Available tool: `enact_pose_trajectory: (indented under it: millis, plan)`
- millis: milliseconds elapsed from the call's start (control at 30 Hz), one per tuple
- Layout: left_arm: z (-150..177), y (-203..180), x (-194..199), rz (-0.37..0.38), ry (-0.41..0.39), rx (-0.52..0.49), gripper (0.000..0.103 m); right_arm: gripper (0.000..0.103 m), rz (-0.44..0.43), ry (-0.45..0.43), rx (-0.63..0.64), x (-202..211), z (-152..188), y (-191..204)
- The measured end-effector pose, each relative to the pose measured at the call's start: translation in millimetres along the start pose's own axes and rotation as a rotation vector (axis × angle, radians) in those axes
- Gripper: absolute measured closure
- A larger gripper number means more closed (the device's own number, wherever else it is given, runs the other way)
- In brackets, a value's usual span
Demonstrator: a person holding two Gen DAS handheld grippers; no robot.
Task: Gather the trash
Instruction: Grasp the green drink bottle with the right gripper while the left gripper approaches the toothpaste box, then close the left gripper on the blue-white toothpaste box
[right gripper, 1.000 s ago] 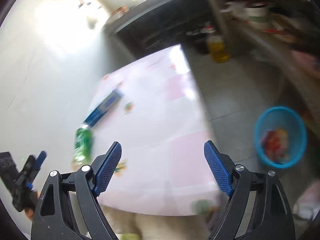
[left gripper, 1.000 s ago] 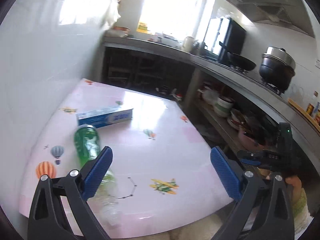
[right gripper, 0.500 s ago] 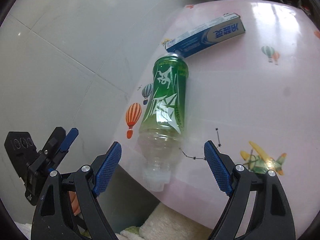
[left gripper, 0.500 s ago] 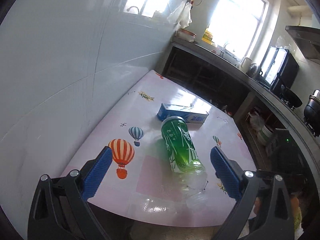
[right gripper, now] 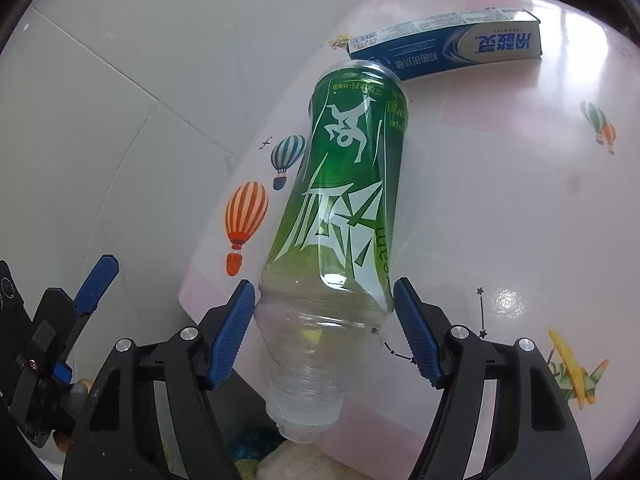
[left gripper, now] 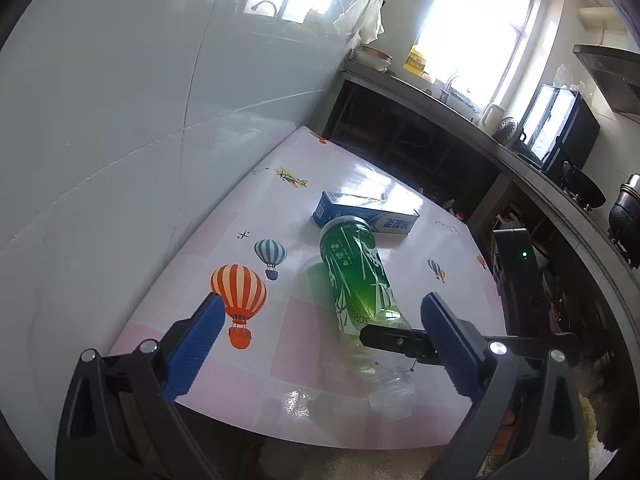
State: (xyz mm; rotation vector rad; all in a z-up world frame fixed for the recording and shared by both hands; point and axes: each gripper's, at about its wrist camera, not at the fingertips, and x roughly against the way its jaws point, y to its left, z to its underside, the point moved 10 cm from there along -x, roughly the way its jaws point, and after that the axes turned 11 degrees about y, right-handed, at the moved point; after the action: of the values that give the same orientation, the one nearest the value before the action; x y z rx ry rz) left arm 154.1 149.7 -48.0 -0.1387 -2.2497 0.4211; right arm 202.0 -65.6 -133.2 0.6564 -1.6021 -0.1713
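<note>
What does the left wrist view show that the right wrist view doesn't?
Only the left wrist view shows the kitchen: the window, the counter, and the open left tool with nothing between its pads. Only the right wrist view shows the right tool, its jaws just closing, straddling the bottle's clear shoulder; whether the pads press yet I cannot tell. Both show the green bottle lying on the pink table, its neck past the edge, and the blue box.

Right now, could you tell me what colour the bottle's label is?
Green with white lettering on the bottle, clearest in the right wrist view.
</note>
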Motion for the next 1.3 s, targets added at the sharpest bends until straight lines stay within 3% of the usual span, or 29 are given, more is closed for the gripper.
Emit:
enact_pose_trajectory:
  millis: [333, 867, 1133, 1300]
  plan:
    - [4, -12, -12, 0.0, 0.04, -0.023, 0.007, 0.036, 0.014, -0.056, -0.063, 29, 21, -36]
    - [-4, -56, -39, 0.02, 0.073, -0.117, 0.007, 0.036, 0.289, -0.215, -0.252, 116, 83, -155]
    - [-21, -80, -62, 0.025, 0.073, -0.195, 0.007, 0.036, 0.297, -0.274, -0.343, 143, 85, -197]
    - [-49, -102, -83, 0.042, 0.052, -0.274, 0.007, 0.036, 0.283, -0.287, -0.341, 144, 82, -199]
